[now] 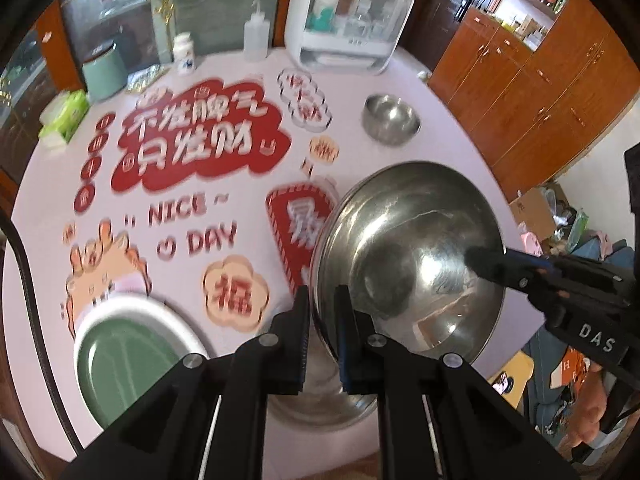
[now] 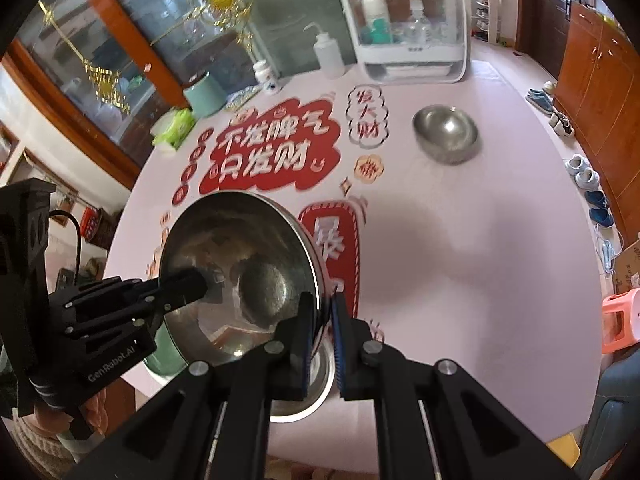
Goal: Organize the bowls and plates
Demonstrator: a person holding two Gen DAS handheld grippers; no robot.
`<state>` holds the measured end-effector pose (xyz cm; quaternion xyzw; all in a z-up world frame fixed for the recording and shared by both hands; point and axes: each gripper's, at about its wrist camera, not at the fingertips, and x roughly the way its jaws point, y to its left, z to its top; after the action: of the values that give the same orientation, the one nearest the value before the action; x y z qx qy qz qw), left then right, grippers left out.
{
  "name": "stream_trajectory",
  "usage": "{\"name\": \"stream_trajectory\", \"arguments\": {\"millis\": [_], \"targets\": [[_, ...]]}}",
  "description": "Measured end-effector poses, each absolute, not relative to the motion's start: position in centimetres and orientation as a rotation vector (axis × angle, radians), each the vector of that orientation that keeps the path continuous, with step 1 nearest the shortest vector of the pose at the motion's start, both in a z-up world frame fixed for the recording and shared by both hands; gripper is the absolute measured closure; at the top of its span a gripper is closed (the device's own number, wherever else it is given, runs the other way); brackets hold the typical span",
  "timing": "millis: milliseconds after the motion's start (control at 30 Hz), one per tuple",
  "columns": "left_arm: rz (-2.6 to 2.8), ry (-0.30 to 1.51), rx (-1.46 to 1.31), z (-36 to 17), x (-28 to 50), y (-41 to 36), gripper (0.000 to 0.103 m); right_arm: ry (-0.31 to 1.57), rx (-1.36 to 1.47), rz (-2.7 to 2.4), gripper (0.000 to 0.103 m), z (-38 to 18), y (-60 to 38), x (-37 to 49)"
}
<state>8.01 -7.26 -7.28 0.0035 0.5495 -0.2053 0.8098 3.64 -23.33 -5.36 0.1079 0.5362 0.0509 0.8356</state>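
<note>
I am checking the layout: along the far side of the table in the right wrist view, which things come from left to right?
Green tissue pack → mint canister → small white bottle → squeeze bottle → white storage case

"NICE DAY" on tablecloth [image 1: 208,220]; "GenRobot.AI" on left gripper [image 2: 188,288]

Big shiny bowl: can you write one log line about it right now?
large steel bowl: lifted | left gripper: shut on rim | right gripper: shut on opposite rim | small steel bowl: on table

Silvery steel bowl [image 1: 408,264] gleaming between black fingers [image 1: 298,332], green plate [image 1: 124,364] showing left of them, pale pink tablecloth [image 2: 460,248] bearing red lettering beyond.
</note>
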Motion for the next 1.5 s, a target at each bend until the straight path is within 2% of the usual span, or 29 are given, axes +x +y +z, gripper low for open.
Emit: {"name": "stream_trajectory", "arguments": {"millis": [633,1233,1333,1500], "targets": [[-0.371,1.346,0.013,-16.7,4.8,-5.2,0.094,1.299,0.185,0.092,0.094,-13.5,-19.3,1.0],[-0.357,1.402,0.049,-19.6,5.9,-6.0,0.093,1.346,0.177,0.087,0.094,-16.1,-19.4,2.4],[-0.355,1.402,0.060,-19.8,6.0,-6.2,0.091,1.349,0.159,0.090,0.094,-16.2,-19.3,2.6],[-0.349,1.389,0.069,-19.8,6.1,-6.3,0.080,1.345,0.140,0.083,0.090,-16.3,-19.2,2.8]]}}
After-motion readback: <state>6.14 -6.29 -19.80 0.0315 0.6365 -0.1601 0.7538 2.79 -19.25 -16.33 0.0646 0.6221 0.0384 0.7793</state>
